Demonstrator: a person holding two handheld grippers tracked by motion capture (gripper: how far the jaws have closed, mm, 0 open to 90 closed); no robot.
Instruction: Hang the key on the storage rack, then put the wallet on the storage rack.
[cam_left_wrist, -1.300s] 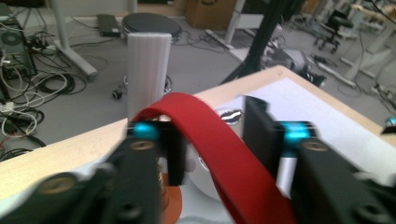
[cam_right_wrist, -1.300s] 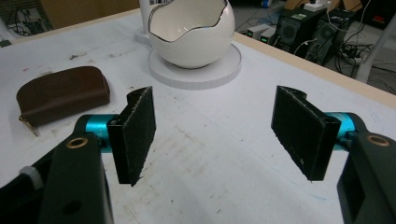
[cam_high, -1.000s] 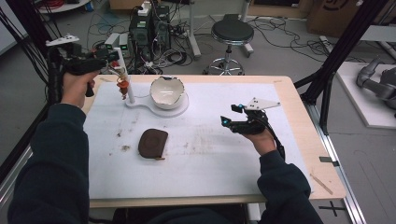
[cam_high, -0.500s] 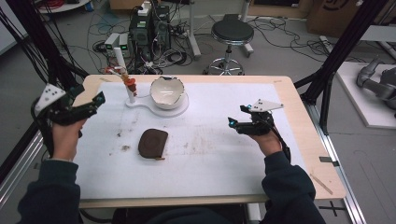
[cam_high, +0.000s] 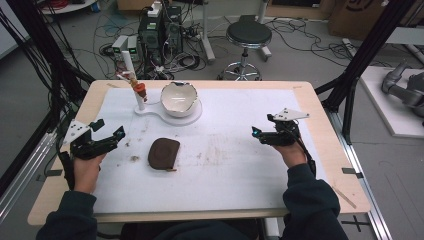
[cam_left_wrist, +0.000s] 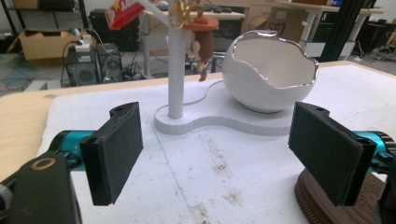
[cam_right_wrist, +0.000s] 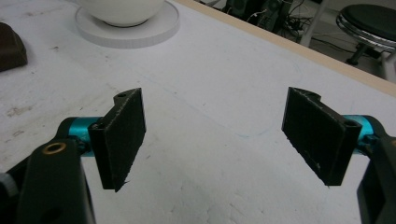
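Note:
A white egg-shaped bowl (cam_high: 178, 99) (cam_left_wrist: 269, 74) sits on a white stand base (cam_high: 165, 116) (cam_left_wrist: 219, 122) with an upright post (cam_high: 135, 85) (cam_left_wrist: 176, 70) that carries a small hanging figure (cam_left_wrist: 203, 44). A dark brown pouch (cam_high: 163, 153) (cam_left_wrist: 348, 207) lies on the white mat in front of it. My left gripper (cam_high: 108, 137) (cam_left_wrist: 219, 151) hovers open at the mat's left edge, aimed toward the stand, empty. My right gripper (cam_high: 261, 133) (cam_right_wrist: 219, 135) hovers open over the mat's right part, empty, well right of the pouch.
The white mat (cam_high: 225, 150) covers most of the wooden table (cam_high: 320, 100) and bears brown crumbs and stains near the pouch. Behind the table stand a stool (cam_high: 248, 35), computer boxes (cam_high: 155, 30) and cables on the floor.
My left gripper has come down and toward me from the stand's post to the mat's left edge, leaving the post. The right gripper has barely shifted.

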